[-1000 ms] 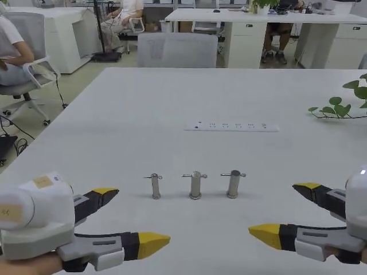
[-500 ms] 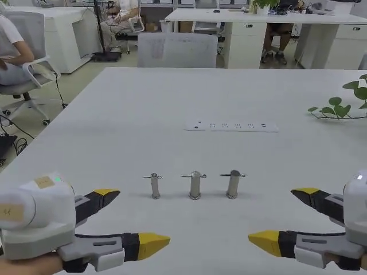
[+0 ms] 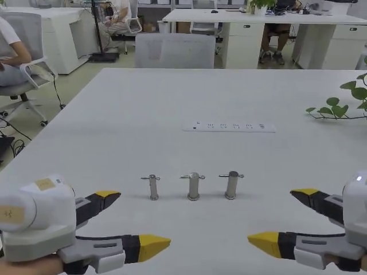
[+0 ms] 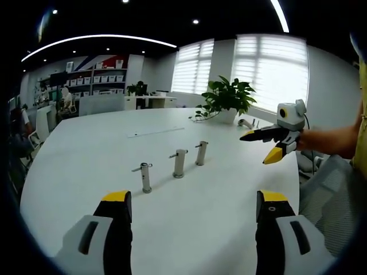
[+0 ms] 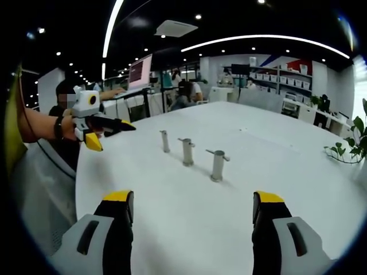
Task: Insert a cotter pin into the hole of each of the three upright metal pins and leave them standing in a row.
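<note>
Three upright metal pins stand in a row on the white table: a thin one (image 3: 153,187) on the left, a middle one (image 3: 193,186) and a thicker one (image 3: 231,184) on the right. A cotter pin crosses the top of each. The same row appears in the left gripper view (image 4: 145,177) (image 4: 179,163) (image 4: 200,153) and in the right gripper view (image 5: 164,140) (image 5: 187,151) (image 5: 217,165). My left gripper (image 3: 132,220) is open at the near left, nothing between its yellow-tipped jaws. My right gripper (image 3: 281,217) is open at the near right, also empty. Both sit well in front of the pins.
A flush power strip (image 3: 229,126) lies in the table beyond the pins. A potted plant's leaves (image 3: 338,106) reach in at the right edge. A grey chair (image 3: 175,50) stands at the far side, with desks and seated people behind.
Both grippers stay open and hold their places. The pins have not moved; the small shift of the picture comes from the head camera.
</note>
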